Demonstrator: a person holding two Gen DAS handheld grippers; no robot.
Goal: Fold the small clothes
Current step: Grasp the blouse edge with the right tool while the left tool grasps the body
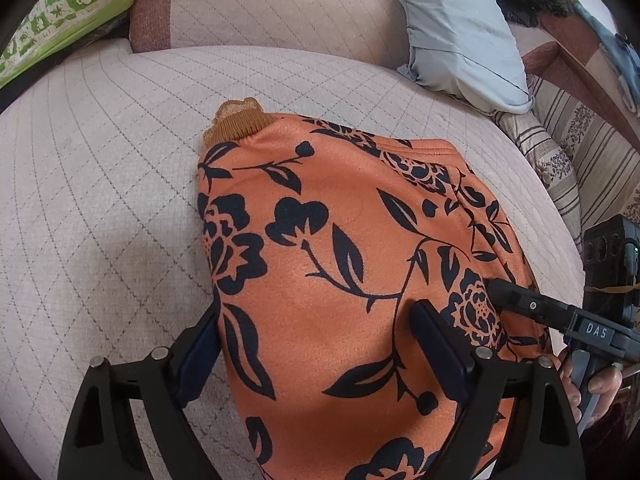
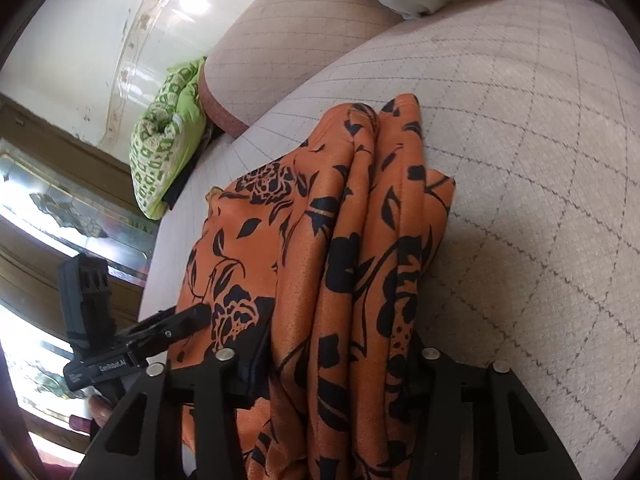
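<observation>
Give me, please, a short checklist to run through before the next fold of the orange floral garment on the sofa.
1. Orange garment lies on the sofa cushion: ok.
2. Left gripper straddles the garment's near edge, jaws wide, pads not pressing: not ok as a grip.
3. Right gripper has bunched folds between its fingers; firm pinch: cannot tell.
4. Grippers clear of each other: ok, though close.
5. Cushion beyond the ribbed collar free for folding: ok.
</observation>
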